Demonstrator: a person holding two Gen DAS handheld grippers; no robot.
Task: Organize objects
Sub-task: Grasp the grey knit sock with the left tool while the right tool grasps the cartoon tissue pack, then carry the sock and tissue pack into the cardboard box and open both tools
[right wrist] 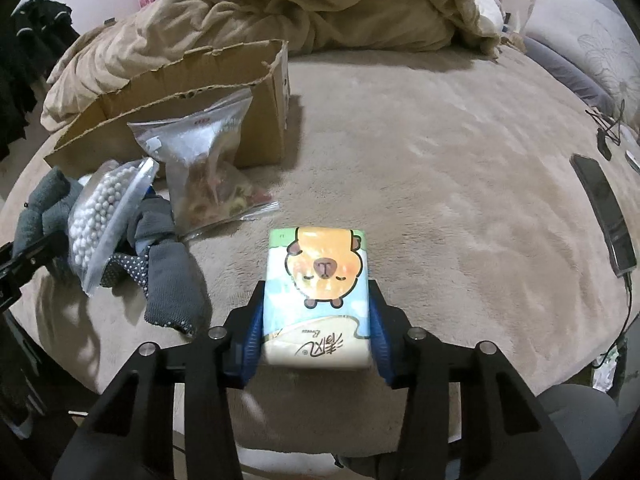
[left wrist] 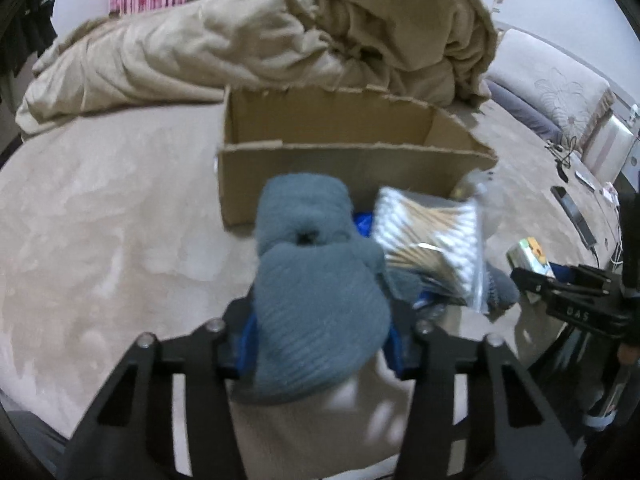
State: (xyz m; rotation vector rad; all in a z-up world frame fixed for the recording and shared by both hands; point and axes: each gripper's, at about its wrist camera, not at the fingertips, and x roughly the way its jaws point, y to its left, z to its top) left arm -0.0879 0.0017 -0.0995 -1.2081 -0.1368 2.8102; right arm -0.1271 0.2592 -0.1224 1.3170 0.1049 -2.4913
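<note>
My left gripper [left wrist: 320,340] is shut on a grey knitted sock [left wrist: 316,300], held above the beige bed in front of an open cardboard box [left wrist: 320,160]. A bag of cotton swabs [left wrist: 432,240] leans beside the sock. My right gripper [right wrist: 316,320] is shut on a tissue pack with a capybara picture [right wrist: 318,296], low over the bed. In the right wrist view the box [right wrist: 180,100] stands at the left, with a clear bag of colourful bits [right wrist: 208,168], the cotton swab bag [right wrist: 108,216] and grey socks with grip dots [right wrist: 168,272] in front of it.
A rumpled beige duvet [left wrist: 260,40] is heaped behind the box. A phone on a cable [right wrist: 604,216] lies on the bed at the right. Pillows [right wrist: 592,40] line the far right. Dark clothes [right wrist: 24,60] hang at the left.
</note>
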